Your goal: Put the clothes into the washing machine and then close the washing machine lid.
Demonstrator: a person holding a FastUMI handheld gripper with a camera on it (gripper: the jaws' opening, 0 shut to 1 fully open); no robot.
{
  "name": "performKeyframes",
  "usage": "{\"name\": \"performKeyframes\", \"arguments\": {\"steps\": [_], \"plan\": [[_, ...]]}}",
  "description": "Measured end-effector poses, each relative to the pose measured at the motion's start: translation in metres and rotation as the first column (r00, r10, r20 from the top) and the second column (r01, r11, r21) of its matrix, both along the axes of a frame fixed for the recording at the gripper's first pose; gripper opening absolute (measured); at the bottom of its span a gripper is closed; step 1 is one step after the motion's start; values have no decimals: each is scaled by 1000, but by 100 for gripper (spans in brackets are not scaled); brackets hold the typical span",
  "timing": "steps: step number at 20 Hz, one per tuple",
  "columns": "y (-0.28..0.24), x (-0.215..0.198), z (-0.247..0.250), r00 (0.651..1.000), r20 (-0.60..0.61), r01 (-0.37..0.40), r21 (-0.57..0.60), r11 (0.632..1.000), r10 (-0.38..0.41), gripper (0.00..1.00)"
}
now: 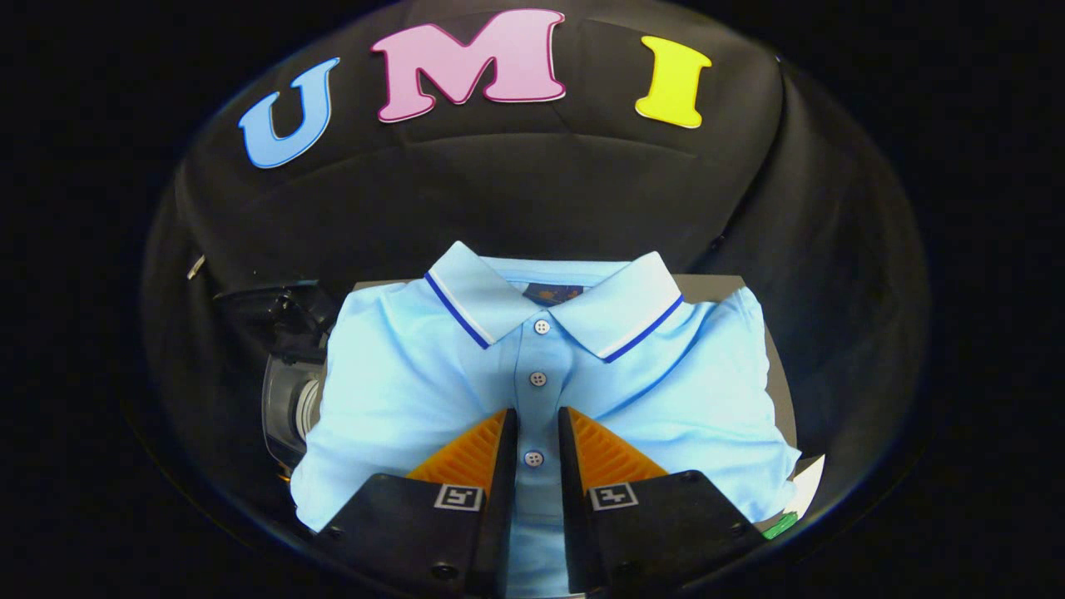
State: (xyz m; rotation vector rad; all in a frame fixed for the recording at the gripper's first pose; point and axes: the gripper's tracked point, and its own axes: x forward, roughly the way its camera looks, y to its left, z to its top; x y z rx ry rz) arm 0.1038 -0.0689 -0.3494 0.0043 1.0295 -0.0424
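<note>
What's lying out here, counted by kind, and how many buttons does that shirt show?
Light blue polo shirt, folded, white collar with blue stripe: 1
Buttons down its placket: 3
Dark grey machine part beside the shirt: 1
Hand-held tool, fingers slightly apart, the lowest button between them: 1
Total: 6

Folded polo shirt (549, 374) covers the grey surface (724, 287) ahead; gripper (537, 428) fingers narrowly parted over its button placket, cloth between them. Washing machine (287, 391) crowds the shirt's left edge. Open room beyond the collar, up to black wall cloth
</note>
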Motion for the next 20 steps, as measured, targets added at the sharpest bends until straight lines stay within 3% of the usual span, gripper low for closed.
{"name": "performKeyframes", "arguments": {"steps": [4, 5, 6, 10, 20], "plan": [[3, -1, 1, 998, -33, -50, -32, 998, 49, 32], [2, -1, 0, 999, -30, -19, -36, 999, 18, 32], [4, -1, 0, 999, -22, -30, -46, 998, 29, 13], [2, 1, 2, 1000, -16, 16, 10, 1000, -16, 13], [5, 6, 46, 989, 144, 22, 95, 995, -36, 12]]}}
